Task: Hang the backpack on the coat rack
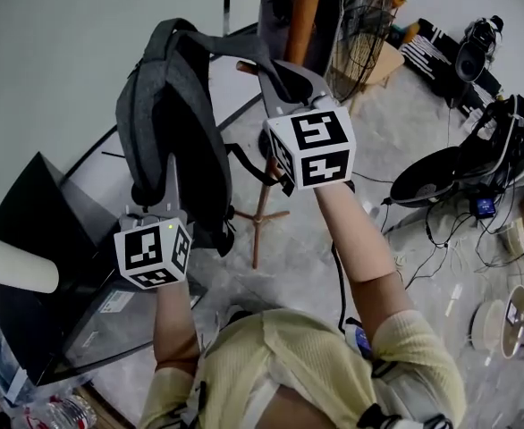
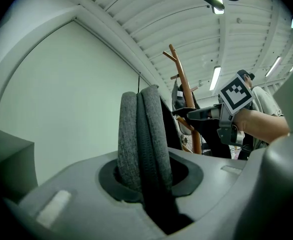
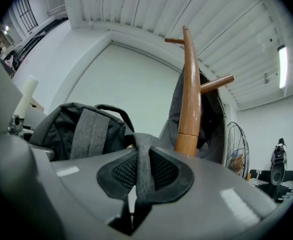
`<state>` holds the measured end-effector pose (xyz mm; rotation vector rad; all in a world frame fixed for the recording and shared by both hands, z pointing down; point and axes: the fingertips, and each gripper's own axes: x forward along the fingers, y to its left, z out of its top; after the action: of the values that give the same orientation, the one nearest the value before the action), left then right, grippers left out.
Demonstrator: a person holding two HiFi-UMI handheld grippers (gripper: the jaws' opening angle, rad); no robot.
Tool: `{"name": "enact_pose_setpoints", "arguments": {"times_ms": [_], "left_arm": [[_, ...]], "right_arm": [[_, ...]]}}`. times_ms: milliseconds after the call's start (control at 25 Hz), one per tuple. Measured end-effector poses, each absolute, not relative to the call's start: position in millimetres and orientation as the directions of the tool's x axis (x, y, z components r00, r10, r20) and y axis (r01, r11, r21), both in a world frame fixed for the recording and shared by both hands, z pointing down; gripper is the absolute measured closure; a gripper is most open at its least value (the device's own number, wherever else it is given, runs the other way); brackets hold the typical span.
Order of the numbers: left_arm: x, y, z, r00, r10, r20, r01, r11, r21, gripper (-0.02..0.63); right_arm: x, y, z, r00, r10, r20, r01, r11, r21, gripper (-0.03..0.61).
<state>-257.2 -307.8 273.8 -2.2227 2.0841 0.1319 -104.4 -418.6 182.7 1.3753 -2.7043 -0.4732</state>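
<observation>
Two grippers hold the backpack (image 1: pixel 168 123) up off the floor in the upper middle of the head view, just left of the wooden coat rack (image 1: pixel 303 12). The backpack is dark heathered grey with a blacker inner face. The left of the right gripper view also shows a lighter grey vertical band on it and a thin black top handle (image 3: pixel 109 111).

The left gripper (image 1: pixel 159 195), low on the pack, is clenched on a thick folded roll of grey padded fabric (image 2: pixel 141 134), which stands upright between its jaws. The right gripper (image 1: pixel 284 88), higher and further right, is clamped on a narrow grey webbing strap (image 3: pixel 142 159). The strap runs up over its pads towards the rack's pole.

Which part of the pack the padded roll belongs to is hard to make out. The top edge of the head view cuts off the top of the rack, and the right gripper's marker cube hides much of its pole, so only the feet show below. A short peg end (image 1: pixel 244 65) sits just beside the strap, but whether they touch cannot be told. A dark garment (image 3: pixel 211 124) hanging on the rack covers the pole's far side.
</observation>
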Motion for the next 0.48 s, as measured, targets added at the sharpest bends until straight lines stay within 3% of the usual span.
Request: {"name": "enact_pose_setpoints", "arguments": {"times_ms": [480], "left_arm": [[-254, -328, 295, 0.139, -0.984, -0.109, -0.99, -0.142, 0.022, 0.52]], "right_arm": [[-100, -421, 193, -0.5, -0.866, -0.005, -0.809, 0.465, 0.36, 0.537]]}}
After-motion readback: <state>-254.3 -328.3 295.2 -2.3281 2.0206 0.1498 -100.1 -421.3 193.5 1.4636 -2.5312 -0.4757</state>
